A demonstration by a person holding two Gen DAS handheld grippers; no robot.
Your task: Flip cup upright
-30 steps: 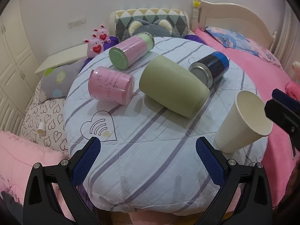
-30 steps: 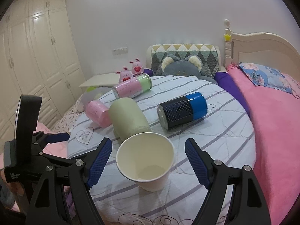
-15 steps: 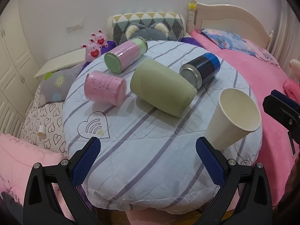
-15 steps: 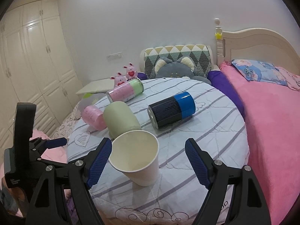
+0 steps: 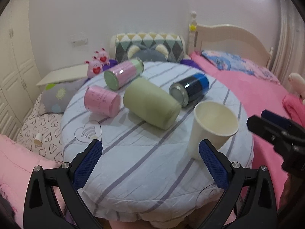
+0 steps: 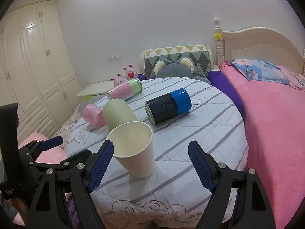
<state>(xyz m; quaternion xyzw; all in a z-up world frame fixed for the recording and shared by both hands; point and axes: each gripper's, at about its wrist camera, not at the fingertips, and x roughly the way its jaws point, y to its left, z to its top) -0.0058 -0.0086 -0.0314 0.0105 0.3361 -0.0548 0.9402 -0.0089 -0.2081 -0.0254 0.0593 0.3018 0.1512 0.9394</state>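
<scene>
In the right wrist view our right gripper (image 6: pixel 150 164) has its blue-padded fingers (image 6: pixel 101 162) spread wide with nothing between them, and the paper cup (image 6: pixel 133 148) now sits slightly left of the gap, just beyond the left pad, lower in the frame and looking farther off than a second ago: we have pulled back from it. The cup stands mouth-up on its base on the striped quilted table (image 6: pixel 200 133), with no pad touching it. In the left wrist view our left gripper (image 5: pixel 150 162) is likewise spread and empty at the bottom of the frame, and the cup (image 5: pixel 211 129) appears at centre right, just behind the right pad, seeming straighter than the tilt it showed half a second back. We judge the flip done and the release clean. Beyond the cup, toward the middle and upper left, lie the green tumbler (image 5: pixel 150 103), the black-and-blue canister (image 5: pixel 190 91), the pink cup (image 5: pixel 101 101) and the pink-and-green canister (image 5: pixel 124 74), all on their sides and well apart from our fingers.
</scene>
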